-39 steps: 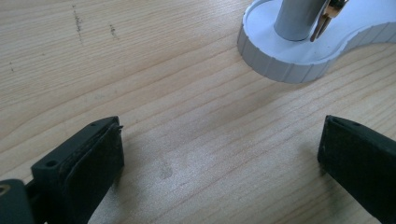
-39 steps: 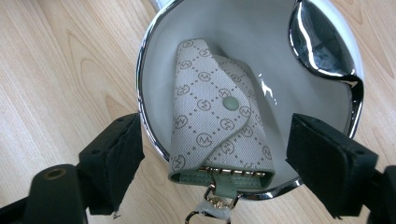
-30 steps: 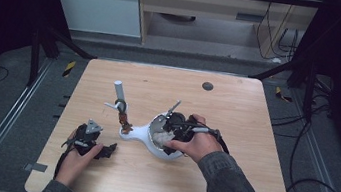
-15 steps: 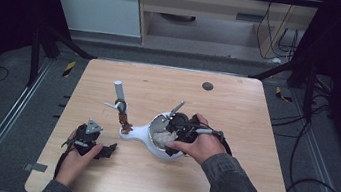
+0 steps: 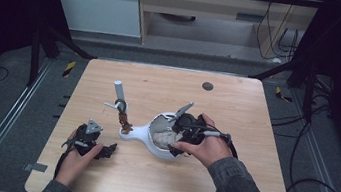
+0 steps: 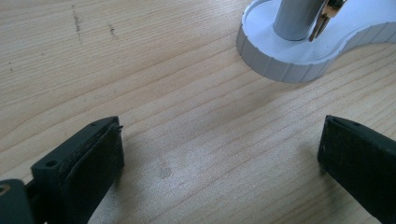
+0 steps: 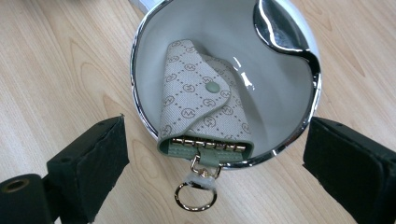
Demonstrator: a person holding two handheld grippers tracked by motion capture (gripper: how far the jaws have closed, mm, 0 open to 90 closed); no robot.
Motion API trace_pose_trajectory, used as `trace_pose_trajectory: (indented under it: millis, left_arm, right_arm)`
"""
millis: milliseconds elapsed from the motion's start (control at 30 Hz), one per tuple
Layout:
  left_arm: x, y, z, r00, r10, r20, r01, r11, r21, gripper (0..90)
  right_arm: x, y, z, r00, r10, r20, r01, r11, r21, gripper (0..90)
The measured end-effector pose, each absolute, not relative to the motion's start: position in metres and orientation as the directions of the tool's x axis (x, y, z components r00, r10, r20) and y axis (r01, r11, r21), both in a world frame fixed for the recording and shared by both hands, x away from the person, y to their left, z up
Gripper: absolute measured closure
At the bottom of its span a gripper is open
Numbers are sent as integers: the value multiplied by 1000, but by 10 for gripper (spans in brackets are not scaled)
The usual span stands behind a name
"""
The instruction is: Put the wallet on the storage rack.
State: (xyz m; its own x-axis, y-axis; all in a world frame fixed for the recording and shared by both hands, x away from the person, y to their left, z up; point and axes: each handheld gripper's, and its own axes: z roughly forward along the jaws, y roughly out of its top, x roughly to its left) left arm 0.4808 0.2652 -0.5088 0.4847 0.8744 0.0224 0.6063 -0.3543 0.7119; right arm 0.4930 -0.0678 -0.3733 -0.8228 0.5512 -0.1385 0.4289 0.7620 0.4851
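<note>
A white stand has a chrome-rimmed bowl [image 5: 152, 146] [image 7: 140, 56] and an upright grey post [image 5: 119, 94] [image 6: 294, 18]. A patterned grey key pouch [image 5: 162, 138] [image 7: 201, 107] lies in the bowl. Its gold ring [image 7: 195, 196] hangs over the rim onto the table. My right gripper [image 5: 176, 133] [image 7: 217, 140] hovers over the bowl; its jaws have just been opening and stand wide, their pads clear of the pouch. My left gripper [image 5: 109, 149] [image 6: 219, 140] rests open on the wood, short of the stand's round base [image 6: 280, 65], with nothing between its fingers.
A small gold clip [image 5: 125, 126] [image 6: 327, 18] hangs by the post. A dark round hole [image 5: 207, 86] sits near the wooden table's [image 5: 246, 187] far edge. A chrome handle [image 5: 184, 110] sticks up from the bowl's far rim.
</note>
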Motion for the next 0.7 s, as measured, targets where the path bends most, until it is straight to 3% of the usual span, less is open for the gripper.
trace_pose_trajectory:
  millis: [700]
  left_arm:
    - [480,265,-509,487,873,24,606,-358,710,0]
  right_arm:
    - [485,-80,-365,-818,555,-151,390,728,564,54]
